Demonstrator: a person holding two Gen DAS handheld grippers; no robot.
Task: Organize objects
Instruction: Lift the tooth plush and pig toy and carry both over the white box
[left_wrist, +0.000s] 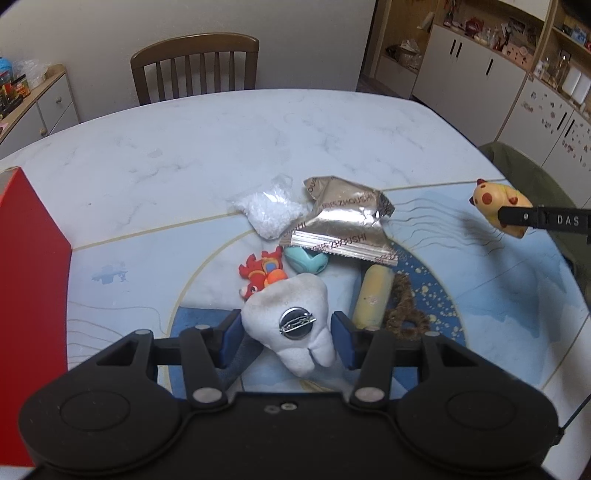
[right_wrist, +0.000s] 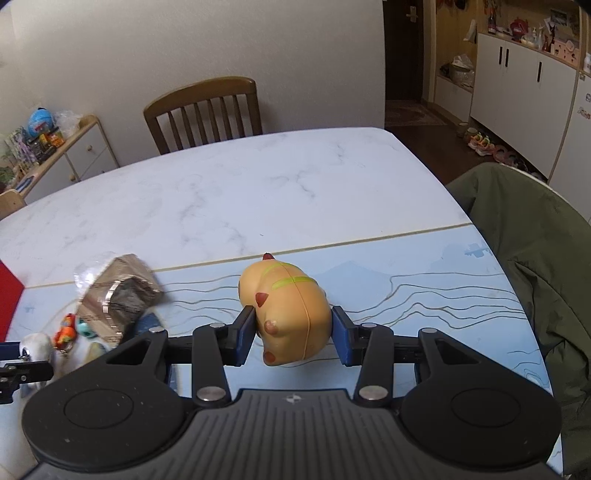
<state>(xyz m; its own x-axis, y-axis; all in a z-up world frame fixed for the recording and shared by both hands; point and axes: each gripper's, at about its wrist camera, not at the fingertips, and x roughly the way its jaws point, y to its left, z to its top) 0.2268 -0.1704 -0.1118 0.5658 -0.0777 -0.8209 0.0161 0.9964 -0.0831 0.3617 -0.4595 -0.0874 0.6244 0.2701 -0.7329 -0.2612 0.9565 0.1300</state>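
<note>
A white tooth-shaped plush (left_wrist: 291, 317) with a round metal pin on it sits between the blue pads of my left gripper (left_wrist: 286, 336); both pads press its sides, so the gripper is shut on it. My right gripper (right_wrist: 293, 332) is shut on a yellow animal toy (right_wrist: 288, 306) with red spots and holds it above the blue mat. In the left wrist view, that yellow toy (left_wrist: 498, 206) hangs at the far right. The tooth plush (right_wrist: 35, 347) shows at the left edge of the right wrist view.
Beyond the plush lie a bag of white granules (left_wrist: 269, 214), a gold foil wrapper (left_wrist: 343, 225), a red fish toy (left_wrist: 260, 275), a teal piece (left_wrist: 306, 258), a yellow tube (left_wrist: 371, 295) and a brown fuzzy loop (left_wrist: 404, 314). A red box (left_wrist: 33, 258) stands left. A green jacket (right_wrist: 535, 258) hangs right.
</note>
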